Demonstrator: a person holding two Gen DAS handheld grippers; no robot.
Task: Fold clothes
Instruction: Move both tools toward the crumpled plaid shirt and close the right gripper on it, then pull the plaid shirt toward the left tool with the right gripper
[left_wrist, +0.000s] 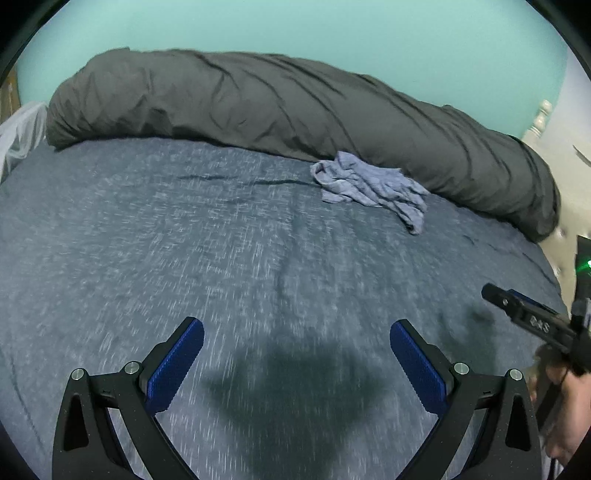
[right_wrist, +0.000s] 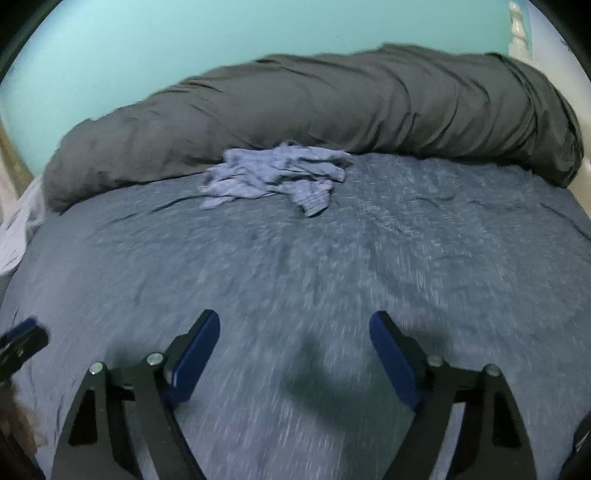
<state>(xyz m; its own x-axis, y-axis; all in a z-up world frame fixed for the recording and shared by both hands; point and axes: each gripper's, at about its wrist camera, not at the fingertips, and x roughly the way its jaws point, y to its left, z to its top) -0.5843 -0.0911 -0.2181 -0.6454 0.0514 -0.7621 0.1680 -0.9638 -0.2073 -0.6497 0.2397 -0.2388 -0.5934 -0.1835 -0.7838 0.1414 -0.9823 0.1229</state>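
**Inspector A:** Left tool: jaws spread wide, blue pads facing one another, nothing between them. It hangs above the bed, and its shadow lies on the sheet directly beneath.

**Inspector B:** Noted. Right tool: likewise spread apart and holding nothing, also above the blue heathered sheet, with a shadow below. Seen from the left wrist, it enters at the right edge of the frame, with the person's hand behind it.

**Inspector A:** Location of the garment?

**Inspector B:** One light blue garment lies crumpled in a heap on the far part of the bed, well apart from both tools. From the right wrist it sits ahead and slightly left; from the left wrist, ahead and to the right.

**Inspector A:** Contact with anything else?

**Inspector B:** Its far edge lies against, or just beside, the rolled dark grey duvet that runs along the far side of the bed; I cannot tell whether they touch. No fold is visible in the garment; it is bunched and wrinkled.

**Inspector A:** Surroundings?

**Inspector B:** Teal wall behind the duvet. A pale cloth hangs at the bed's left edge. Both views are blurred across the sheet.
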